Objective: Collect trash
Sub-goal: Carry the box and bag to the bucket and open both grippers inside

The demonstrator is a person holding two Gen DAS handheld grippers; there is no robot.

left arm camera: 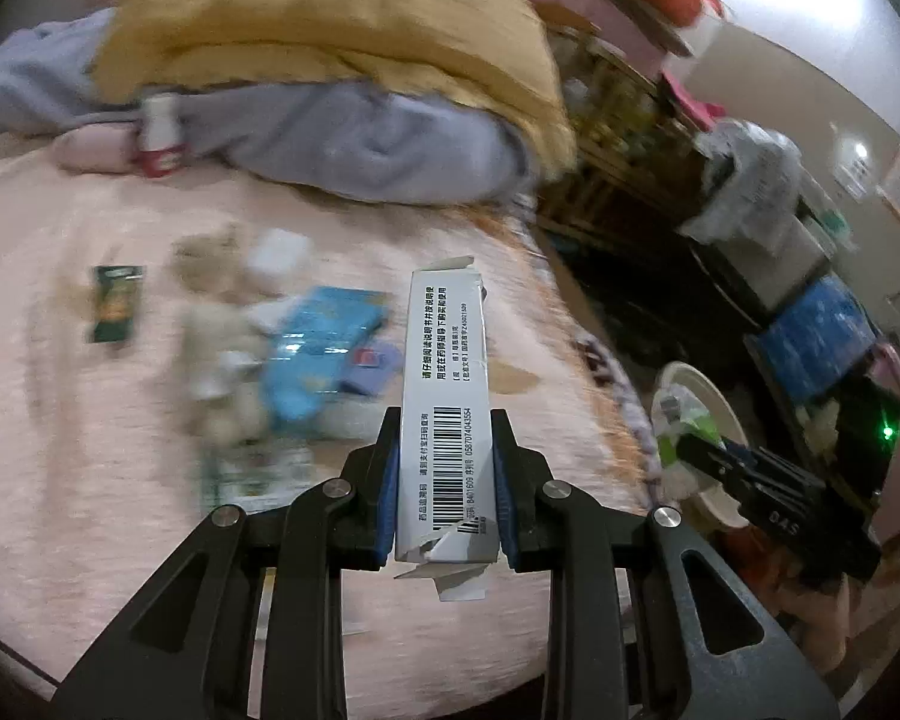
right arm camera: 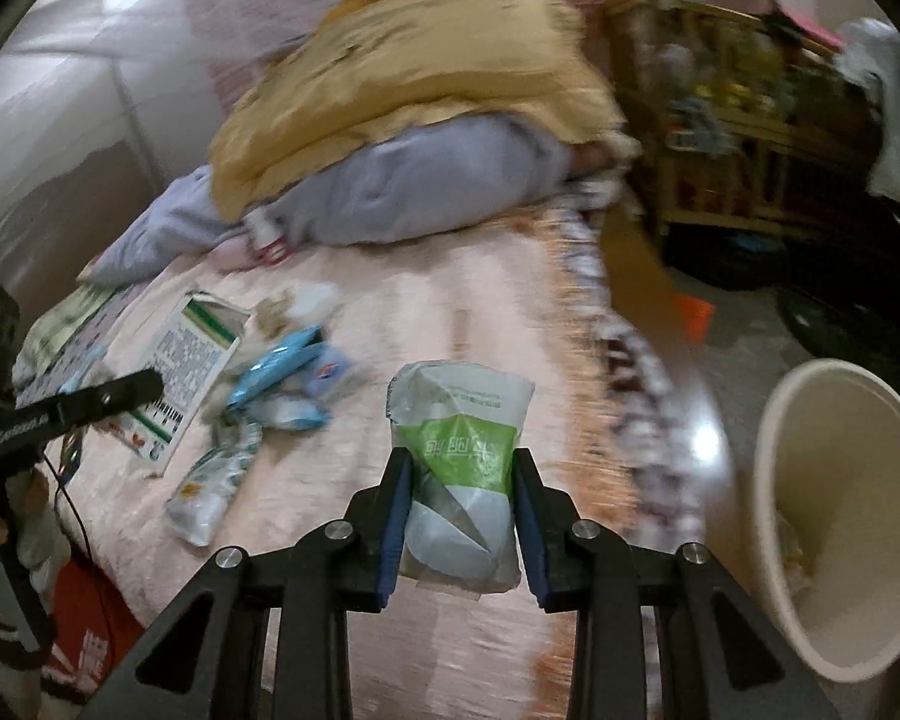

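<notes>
My left gripper (left arm camera: pixel 444 444) is shut on a long white medicine box (left arm camera: pixel 444 396) with a barcode, held above the pink bedspread (left arm camera: pixel 90 480). My right gripper (right arm camera: pixel 461 471) is shut on a crumpled white and green wrapper (right arm camera: pixel 459 450), held over the bed near its right edge. A cream waste bin (right arm camera: pixel 834 516) stands on the floor right of the bed; it also shows in the left wrist view (left arm camera: pixel 699 420) with the right gripper beside it. Loose trash lies on the bed: blue wrappers (right arm camera: pixel 282 366), a green and white packet (right arm camera: pixel 210 480), a dark green sachet (left arm camera: pixel 114 303).
A yellow and grey heap of bedding (right arm camera: pixel 402 138) fills the far side of the bed. A small red and white bottle (left arm camera: pixel 159 138) lies against it. A wooden shelf (right arm camera: pixel 750 138) and cluttered furniture (left arm camera: pixel 768 228) stand right of the bed.
</notes>
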